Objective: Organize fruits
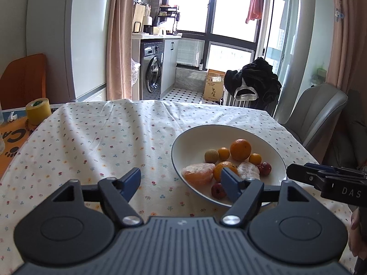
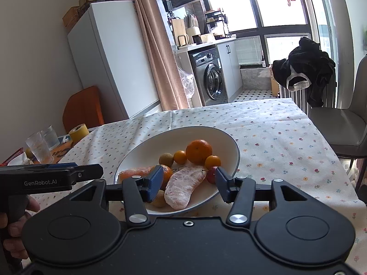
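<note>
A white plate (image 1: 206, 133) sits on the flowered tablecloth (image 1: 91, 142) and holds several fruits. These are a large orange (image 1: 240, 149), two small kumquats, a longan (image 1: 211, 156), a mandarin, red jujubes (image 1: 265, 168) and peeled citrus segments (image 1: 198, 171). My left gripper (image 1: 181, 183) is open over the cloth at the plate's near left rim, with nothing between its fingers. My right gripper (image 2: 188, 180) is open above the plate's (image 2: 183, 129) near side. A peeled segment (image 2: 183, 189) lies between its blue pads, which do not touch it.
A yellow tape roll (image 1: 37, 110) and clear glasses (image 2: 39, 147) stand at the table's left end. A grey chair (image 1: 314, 114) is at the right side and an orange chair (image 1: 23, 80) at the far left. A hand grips each gripper's handle.
</note>
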Tool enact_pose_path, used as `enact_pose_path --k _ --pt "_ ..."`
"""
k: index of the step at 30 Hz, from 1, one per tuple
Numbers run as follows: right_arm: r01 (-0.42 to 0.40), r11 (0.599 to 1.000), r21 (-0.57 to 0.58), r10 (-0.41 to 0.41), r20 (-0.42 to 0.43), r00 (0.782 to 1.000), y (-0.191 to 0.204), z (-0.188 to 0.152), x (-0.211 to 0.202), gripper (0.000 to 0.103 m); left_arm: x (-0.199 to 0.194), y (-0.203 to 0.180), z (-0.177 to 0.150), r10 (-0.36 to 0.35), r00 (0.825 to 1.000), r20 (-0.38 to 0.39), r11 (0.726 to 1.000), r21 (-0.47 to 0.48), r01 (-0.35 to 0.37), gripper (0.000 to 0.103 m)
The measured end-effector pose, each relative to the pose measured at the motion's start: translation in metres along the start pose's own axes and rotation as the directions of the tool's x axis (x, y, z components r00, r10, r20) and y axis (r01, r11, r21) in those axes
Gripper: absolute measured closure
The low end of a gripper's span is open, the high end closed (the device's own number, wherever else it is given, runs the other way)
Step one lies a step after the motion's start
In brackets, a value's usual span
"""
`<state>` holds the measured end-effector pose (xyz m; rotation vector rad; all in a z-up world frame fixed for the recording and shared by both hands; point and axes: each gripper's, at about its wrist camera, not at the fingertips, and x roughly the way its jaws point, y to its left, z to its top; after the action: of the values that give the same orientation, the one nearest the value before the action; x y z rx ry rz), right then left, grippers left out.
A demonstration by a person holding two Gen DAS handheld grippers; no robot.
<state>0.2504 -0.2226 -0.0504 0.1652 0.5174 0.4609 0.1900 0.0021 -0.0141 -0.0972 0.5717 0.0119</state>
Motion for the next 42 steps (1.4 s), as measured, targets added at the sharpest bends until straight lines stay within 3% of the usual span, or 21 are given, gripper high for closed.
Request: enact_pose_path --k 3,9,11,14,20,42 --pt "0.001 1.000 0.000 -0.001 0.001 1.000 0.002 -0.001 -0.006 0.049 -0.009 0.001 -0.002 0.005 1.000 0.008 1.000 -0.003 -0.005 0.022" --pt "0.002 1.000 -0.018 -0.002 0.022 1.000 0.010 -0.002 -0.021 0.032 -0.031 0.001 -0.007 0.026 0.999 0.042 1.000 -0.013 -0.025 0.010" --pt "0.005 1.000 -0.027 -0.004 0.034 0.999 0.013 -0.002 -0.028 0.021 -0.037 0.001 -0.009 0.033 0.998 0.047 0.999 -0.015 -0.032 0.009" --pt "0.003 0.999 -0.036 -0.002 0.041 0.999 0.017 -0.004 -0.037 0.013 -0.048 0.003 -0.012 0.039 0.998 0.051 0.999 -0.031 -0.037 0.005" --pt "0.001 0.998 -0.059 0.002 0.047 0.999 0.026 -0.008 -0.051 0.003 -0.067 0.008 -0.016 0.047 0.997 0.059 0.998 -0.049 -0.044 0.002" --pt "-0.050 0.995 -0.089 0.052 0.014 0.999 0.057 -0.011 -0.100 0.000 -0.133 0.013 -0.037 0.095 0.995 0.036 0.993 -0.069 -0.092 0.000"
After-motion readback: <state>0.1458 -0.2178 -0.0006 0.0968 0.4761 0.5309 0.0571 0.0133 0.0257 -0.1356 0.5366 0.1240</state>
